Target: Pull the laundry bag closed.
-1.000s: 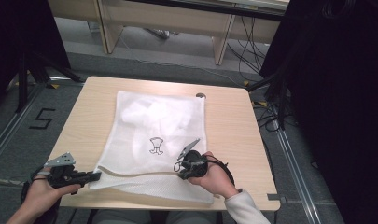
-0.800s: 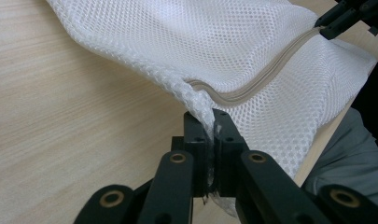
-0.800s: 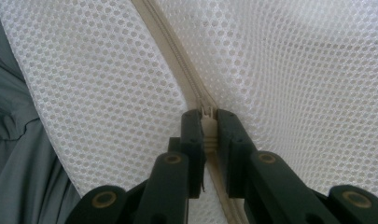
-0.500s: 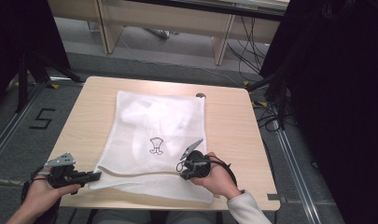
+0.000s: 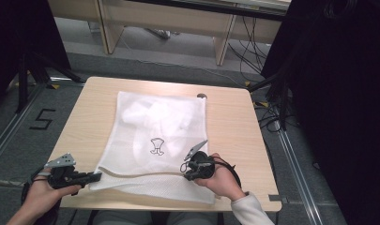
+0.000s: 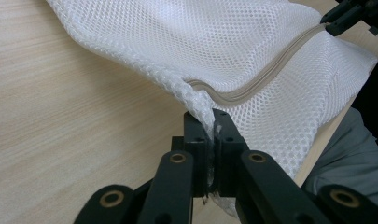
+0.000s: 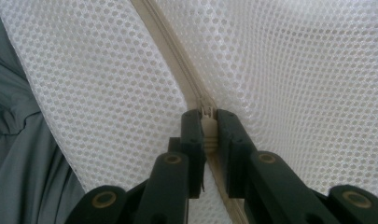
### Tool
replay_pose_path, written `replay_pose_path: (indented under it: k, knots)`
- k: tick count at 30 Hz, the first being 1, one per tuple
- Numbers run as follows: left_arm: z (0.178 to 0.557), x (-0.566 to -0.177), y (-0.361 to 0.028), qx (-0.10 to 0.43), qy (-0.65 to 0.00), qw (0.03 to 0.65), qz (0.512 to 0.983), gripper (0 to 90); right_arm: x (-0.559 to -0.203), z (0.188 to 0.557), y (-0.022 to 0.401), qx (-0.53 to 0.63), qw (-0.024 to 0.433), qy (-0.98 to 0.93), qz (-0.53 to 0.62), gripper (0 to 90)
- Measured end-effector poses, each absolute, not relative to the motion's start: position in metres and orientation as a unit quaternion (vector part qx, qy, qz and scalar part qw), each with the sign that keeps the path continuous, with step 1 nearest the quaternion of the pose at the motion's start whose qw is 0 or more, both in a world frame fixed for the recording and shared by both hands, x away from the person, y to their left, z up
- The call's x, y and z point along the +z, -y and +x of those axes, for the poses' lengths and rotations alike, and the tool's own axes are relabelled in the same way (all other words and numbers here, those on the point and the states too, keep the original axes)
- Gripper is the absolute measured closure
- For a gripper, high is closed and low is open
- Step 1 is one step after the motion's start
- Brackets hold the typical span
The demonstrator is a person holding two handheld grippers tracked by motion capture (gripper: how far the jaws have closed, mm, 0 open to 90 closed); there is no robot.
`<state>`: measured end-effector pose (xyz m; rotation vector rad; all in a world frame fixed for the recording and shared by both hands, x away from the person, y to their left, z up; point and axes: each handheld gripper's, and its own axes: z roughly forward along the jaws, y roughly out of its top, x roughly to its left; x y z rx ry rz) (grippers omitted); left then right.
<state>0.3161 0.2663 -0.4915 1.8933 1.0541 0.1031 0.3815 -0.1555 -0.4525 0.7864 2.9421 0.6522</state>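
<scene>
White mesh laundry bag [image 5: 155, 140] lies flat across the light wooden counter [image 5: 234, 122], its zipper along the near edge. Left gripper [image 6: 209, 140] fingers are clamped on the bag's corner, right gripper [image 7: 207, 135] fingers pinch the small beige zipper pull [image 7: 208, 125]. If that corner mesh slips free, the bag bunches and the slider could jam or pop out.

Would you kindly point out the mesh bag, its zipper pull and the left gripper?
mesh bag [image 5: 155, 122], high view, middle of the white netting.
zipper pull [image 7: 208, 125], right gripper view, tab pinched between the jaws.
left gripper [image 6: 210, 122], left gripper view, fingertips clamping the bag's corner.
</scene>
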Motion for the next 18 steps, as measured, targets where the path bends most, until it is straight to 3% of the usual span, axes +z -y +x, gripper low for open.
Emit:
replay_pose_path:
  k: [18]
  knots:
    - [0.3162,-0.4914,-0.2663,0.041,-0.430,0.467,0.771,85.5,-0.4511,0.3783,0.1656,0.210,0.014,-0.941,0.265,82.4]
